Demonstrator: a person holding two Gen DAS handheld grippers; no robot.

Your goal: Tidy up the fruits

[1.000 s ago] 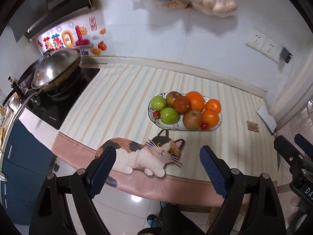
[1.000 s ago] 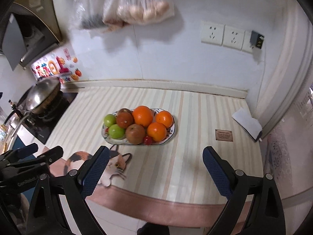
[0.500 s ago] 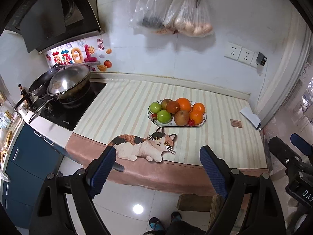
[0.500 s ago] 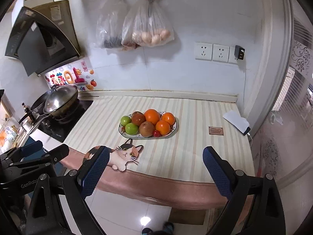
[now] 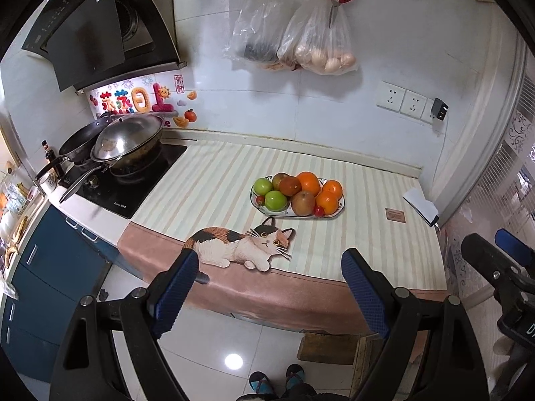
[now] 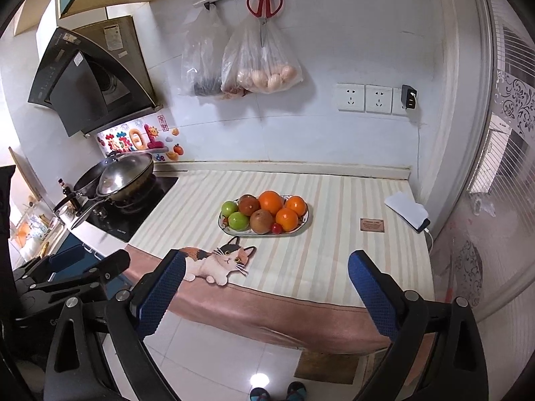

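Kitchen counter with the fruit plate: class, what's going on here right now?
A person holds two grippers back from the counter, both open and empty: the left gripper and the right gripper. Nothing is being handled. The fruit, oranges and green and brownish pieces, sits piled on the plate on the striped cloth, untouched.

Black plastic frames on each hand-held gripper (image 5: 267, 287), 2 fingers (image 5: 174, 294) faced with blue textured pads, silver screws at the joints. Blue-strapped sandals (image 5: 262, 381) on the feet below.
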